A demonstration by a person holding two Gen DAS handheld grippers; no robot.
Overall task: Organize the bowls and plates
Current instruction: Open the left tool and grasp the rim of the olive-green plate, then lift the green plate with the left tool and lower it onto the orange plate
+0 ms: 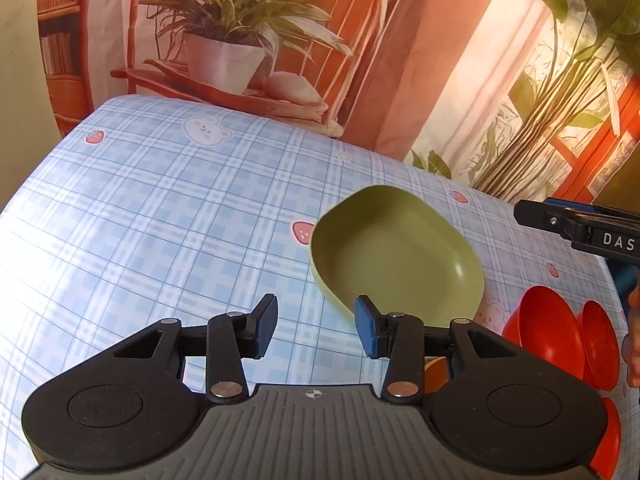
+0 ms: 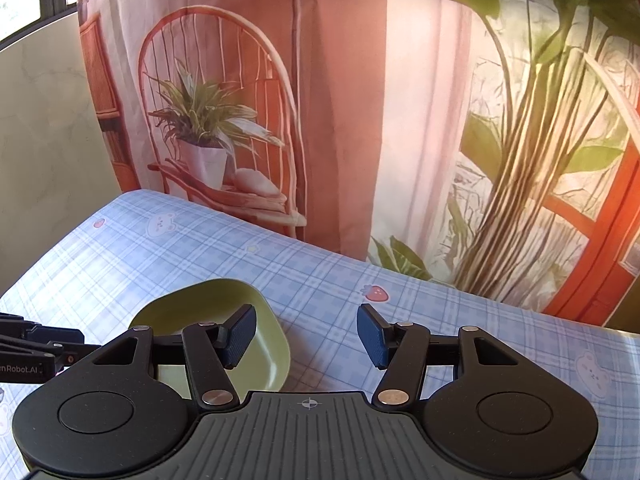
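Both tools, left tool (image 1: 316, 326) and right tool (image 2: 306, 334), are apart, holding nothing. Green bowl (image 1: 394, 252) sits mid-table, red bowls (image 1: 560, 332) just right. My left could clip its near rim and tip it.

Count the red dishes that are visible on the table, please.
3 at least, all at the right edge of the left wrist view: one red dish, another behind it, a third lower. More may be hidden.
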